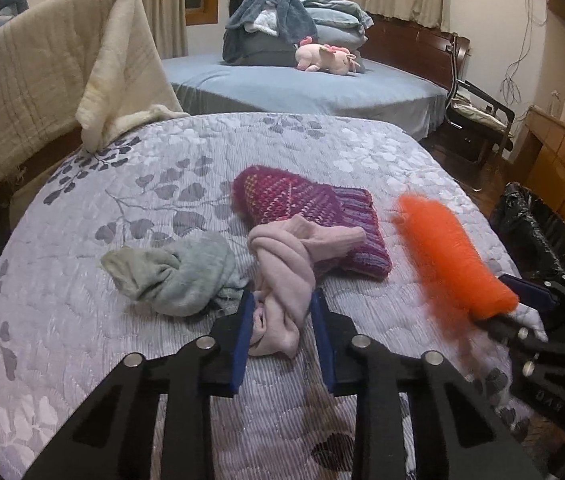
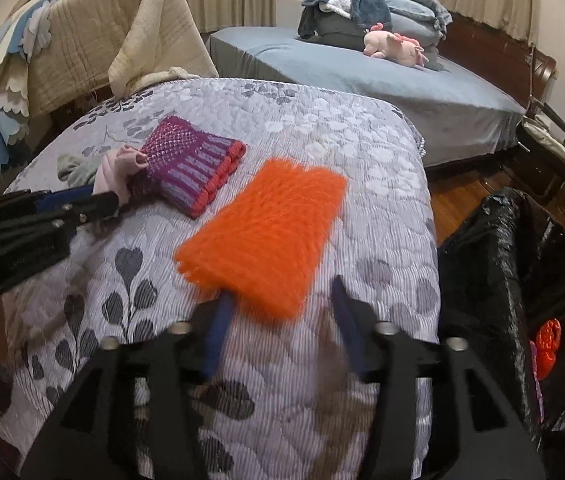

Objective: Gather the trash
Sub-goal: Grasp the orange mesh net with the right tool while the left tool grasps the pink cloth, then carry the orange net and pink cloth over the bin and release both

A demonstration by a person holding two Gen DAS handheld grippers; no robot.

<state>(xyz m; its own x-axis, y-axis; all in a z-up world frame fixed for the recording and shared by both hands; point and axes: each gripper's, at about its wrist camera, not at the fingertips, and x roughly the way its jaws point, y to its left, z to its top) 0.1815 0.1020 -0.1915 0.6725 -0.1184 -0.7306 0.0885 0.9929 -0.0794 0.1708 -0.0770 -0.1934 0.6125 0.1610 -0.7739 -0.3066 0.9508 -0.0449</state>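
- Looking along the left tool (image 1: 282, 334), its blue pads stand either side of a twisted pink cloth (image 1: 282, 276) on the bed (image 1: 82, 320); they sit against its sides, so I judge it clamped there, ready to be lifted as trash.
- Just left of it lies a crumpled grey cloth (image 1: 178, 276), and behind it a purple knitted hat (image 1: 306, 216), both loose on the quilt and likely next in line.
- At the right edge a blurred orange fuzzy cloth (image 1: 450, 256) sits by the right tool (image 1: 530, 312), near a bin lined with a black bag (image 1: 542, 232) beside the bed.
- Looking along the right tool (image 2: 282, 320), its jaws stand apart with the orange cloth (image 2: 262, 236) at their tips, not pinched; the smear suggests it is dropping loose.
- The black-lined bin (image 2: 502, 280) stands right of the bed (image 2: 322, 140), placed close for easy drops; something red and shiny (image 2: 547, 344) already lies inside.
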